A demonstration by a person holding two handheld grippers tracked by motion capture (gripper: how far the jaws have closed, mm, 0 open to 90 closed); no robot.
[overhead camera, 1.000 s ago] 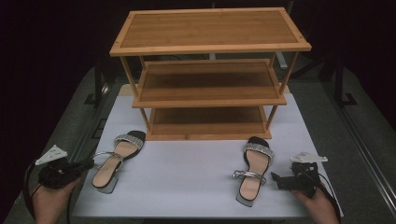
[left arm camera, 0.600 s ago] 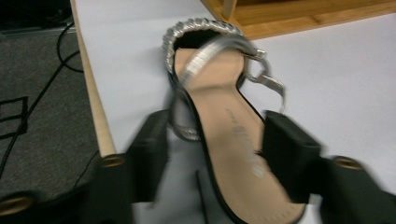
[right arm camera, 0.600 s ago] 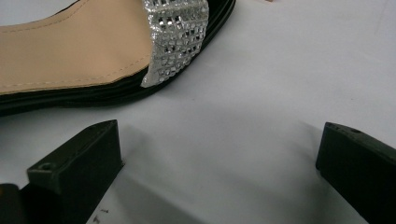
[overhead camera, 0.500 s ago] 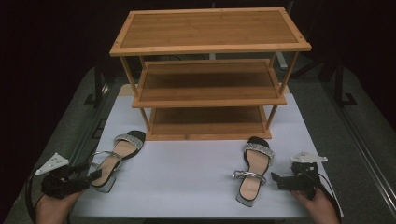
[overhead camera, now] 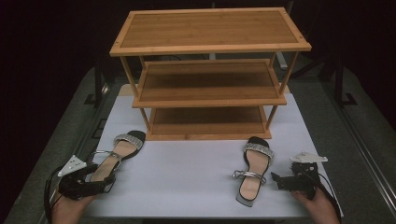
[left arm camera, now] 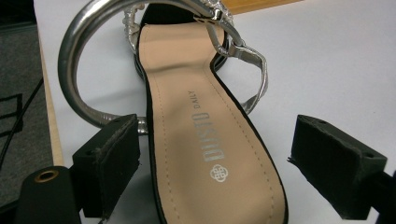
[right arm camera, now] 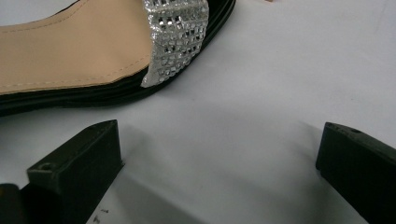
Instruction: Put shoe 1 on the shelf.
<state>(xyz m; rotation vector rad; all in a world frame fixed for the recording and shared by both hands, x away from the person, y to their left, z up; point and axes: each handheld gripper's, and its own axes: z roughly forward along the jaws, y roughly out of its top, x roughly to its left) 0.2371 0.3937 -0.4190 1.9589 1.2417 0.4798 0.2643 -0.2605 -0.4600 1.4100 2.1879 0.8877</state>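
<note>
Tan-lined sandal [left arm camera: 205, 154] heel lies between the left claw [left arm camera: 229, 158], jaws just spreading, not pinching.

Both tongs [overhead camera: 109, 179] [overhead camera: 275, 178] wide open

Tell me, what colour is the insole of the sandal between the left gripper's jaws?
The insole is tan-beige, edged in black; the left gripper view shows it best.

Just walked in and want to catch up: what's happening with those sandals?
A person holds a gripper in each hand. The left gripper has just been opening; its jaws straddle the heel of the left sandal without gripping. The right gripper waits open beside the right sandal. The wooden rack holds nothing.
</note>
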